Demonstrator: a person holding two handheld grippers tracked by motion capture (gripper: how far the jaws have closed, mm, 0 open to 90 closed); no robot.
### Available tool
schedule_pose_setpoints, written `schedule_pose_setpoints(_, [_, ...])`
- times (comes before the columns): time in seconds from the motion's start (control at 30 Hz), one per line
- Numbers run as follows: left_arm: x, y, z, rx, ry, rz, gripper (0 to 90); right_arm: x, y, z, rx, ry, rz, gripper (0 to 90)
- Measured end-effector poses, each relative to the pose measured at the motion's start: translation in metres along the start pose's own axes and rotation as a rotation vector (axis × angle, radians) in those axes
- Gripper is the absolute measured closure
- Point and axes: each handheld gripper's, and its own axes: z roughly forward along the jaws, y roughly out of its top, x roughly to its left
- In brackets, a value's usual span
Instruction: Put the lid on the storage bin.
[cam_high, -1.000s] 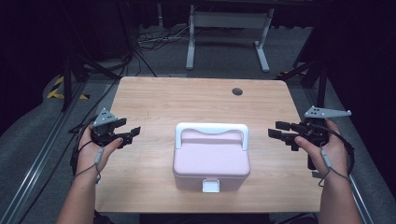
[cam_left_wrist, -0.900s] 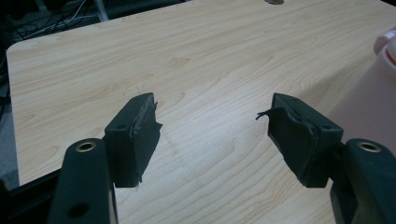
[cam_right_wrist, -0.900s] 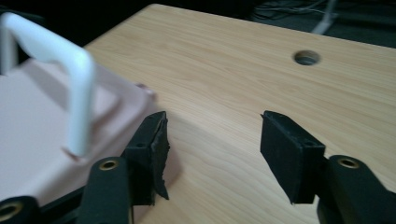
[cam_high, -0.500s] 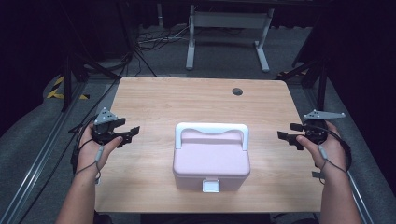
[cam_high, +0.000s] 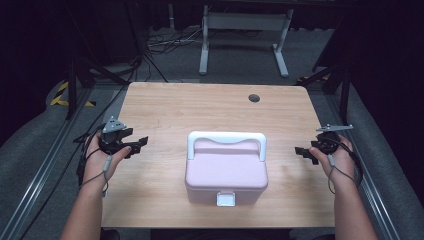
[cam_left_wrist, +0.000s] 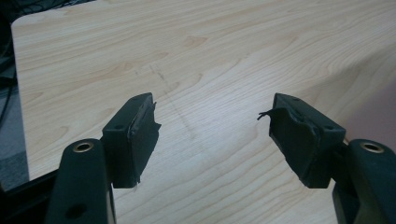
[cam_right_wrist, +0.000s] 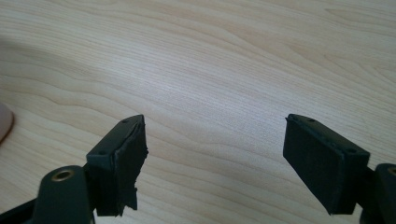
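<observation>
Pink box (cam_high: 226, 172) with white handle, lid shut, sits centre-near on the wooden surface (cam_high: 210, 110); small dark hole (cam_high: 254, 97) at 1 o'clock. Left tongs (cam_high: 136, 144) at 9 o'clock and right tongs (cam_high: 304, 152) at 3 o'clock, both gaping wide, empty, well apart from the box. Box contents hidden.

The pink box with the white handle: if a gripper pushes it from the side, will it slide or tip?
The pink box sits low and wide on the wooden table, so it would probably slide, not tip. Its shell looks like hard plastic, likely stiff. The white handle lies folded against the lid and may swing when lifted.
</observation>
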Motion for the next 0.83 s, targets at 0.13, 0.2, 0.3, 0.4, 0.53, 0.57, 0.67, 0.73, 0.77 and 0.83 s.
schedule_pose_setpoints(0.13, [0.002,-0.003,0.004,0.015,0.003,-0.003,32.3,0.002,-0.003,0.012,0.031,-0.010,-0.019,22.1])
schedule_pose_setpoints(0.2, [0.004,-0.004,0.006,0.028,0.000,-0.010,31.9,0.002,-0.005,0.017,0.044,-0.014,-0.011,22.5])
schedule_pose_setpoints(0.3, [0.006,-0.007,0.010,0.061,0.001,-0.001,32.1,0.002,-0.006,0.021,0.057,-0.026,-0.006,22.5])
schedule_pose_setpoints(0.4, [0.005,-0.010,0.014,0.107,-0.006,0.001,32.4,0.001,-0.007,0.022,0.067,-0.030,-0.002,22.6])
schedule_pose_setpoints(0.53, [0.005,-0.012,0.018,0.138,-0.021,-0.001,32.3,0.002,-0.008,0.023,0.074,-0.030,-0.009,22.6])
schedule_pose_setpoints(0.57, [0.005,-0.012,0.019,0.143,-0.023,-0.001,32.2,0.002,-0.008,0.023,0.075,-0.028,-0.011,22.6])
schedule_pose_setpoints(0.67, [0.005,-0.011,0.020,0.145,-0.028,-0.004,32.2,0.002,-0.009,0.023,0.071,-0.027,-0.012,22.6])
schedule_pose_setpoints(0.73, [0.005,-0.010,0.021,0.144,-0.031,-0.007,32.2,0.002,-0.009,0.021,0.060,-0.024,-0.013,22.5])
schedule_pose_setpoints(0.77, [0.004,-0.010,0.022,0.145,-0.034,-0.009,32.2,0.002,-0.009,0.021,0.053,-0.021,-0.014,22.3])
schedule_pose_setpoints(0.83, [0.004,-0.009,0.023,0.142,-0.037,-0.013,32.2,0.002,-0.009,0.020,0.042,-0.011,-0.012,22.3])
